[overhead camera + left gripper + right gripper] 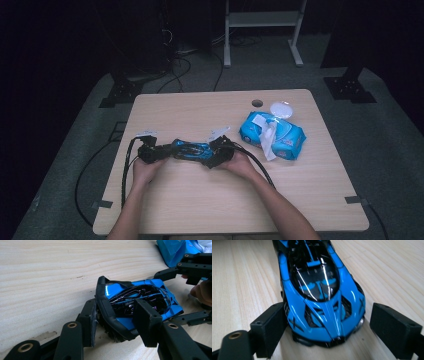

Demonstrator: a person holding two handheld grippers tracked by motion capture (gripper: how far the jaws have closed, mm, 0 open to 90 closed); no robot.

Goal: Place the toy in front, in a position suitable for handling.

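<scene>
One blue toy car [187, 149] lies on the bench [200, 200], left of centre. The left hand-held gripper [117, 320] clamps its rear; the right hand-held gripper [324, 332] straddles its nose — jaws apart, one pad touching. One wipes pack [272, 134] lies far right.

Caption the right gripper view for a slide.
Glossy blue-and-black toy sports car nose-on between open black jaws on pale wooden table.

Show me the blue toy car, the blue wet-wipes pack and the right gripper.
Blue plastic toy car [322, 302], right gripper view, on its nose.
Blue wet-wipes pack [287, 137], high view, on its wrapper.
Right gripper [325, 333], right gripper view, between its fingers.
</scene>
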